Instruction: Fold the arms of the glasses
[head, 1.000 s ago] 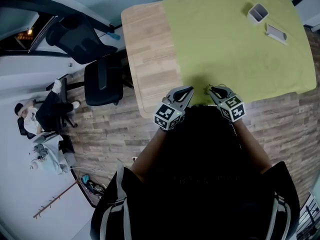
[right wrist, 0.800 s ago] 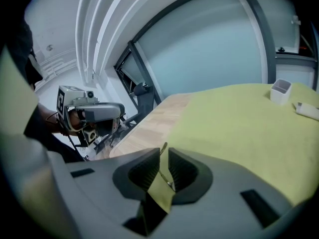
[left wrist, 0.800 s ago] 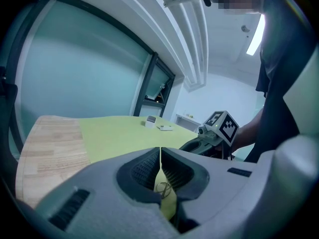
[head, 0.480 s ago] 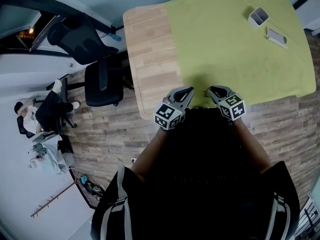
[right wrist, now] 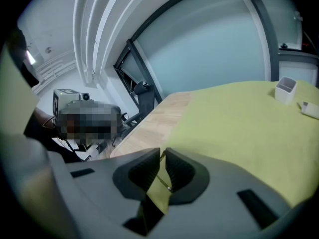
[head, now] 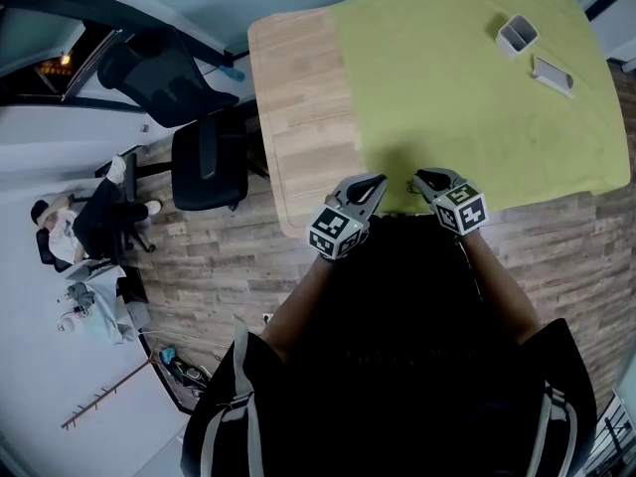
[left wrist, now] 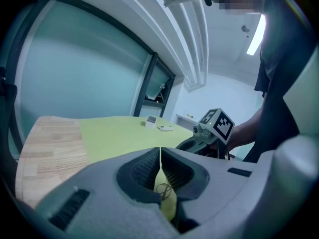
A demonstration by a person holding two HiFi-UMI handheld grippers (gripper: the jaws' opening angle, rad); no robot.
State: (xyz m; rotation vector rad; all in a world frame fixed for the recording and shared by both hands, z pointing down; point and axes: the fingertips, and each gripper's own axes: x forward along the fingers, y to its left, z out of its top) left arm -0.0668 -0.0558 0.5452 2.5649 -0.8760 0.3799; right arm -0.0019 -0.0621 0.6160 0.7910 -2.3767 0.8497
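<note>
From my station, the biggest thing below me is the wooden table (head: 298, 117), most of it under a green cloth (head: 447, 87). An office chair (head: 204, 157) stands off its left side. Both tools hang over the near edge of the cloth, tips facing each other: the left gripper (head: 374, 185) and the right gripper (head: 423, 179), close but apart. Far off at the back right sit a white tub (head: 517, 34) and a flat white case (head: 553, 72), neither in play.

The glasses (left wrist: 164, 189) are so fine that I can barely find them from above. They seem to span the gap between the two tools. In the left gripper view the jaws are pressed together with a thin wire loop showing in the slit. In the right gripper view the jaws are pinched on a thin arm (right wrist: 165, 180).

To fold well, I'd judge one side should anchor the frame. The other should swing its arm inward about the hinge, slowly, without twisting. Wire this thin will likely bend before it resists.
</note>
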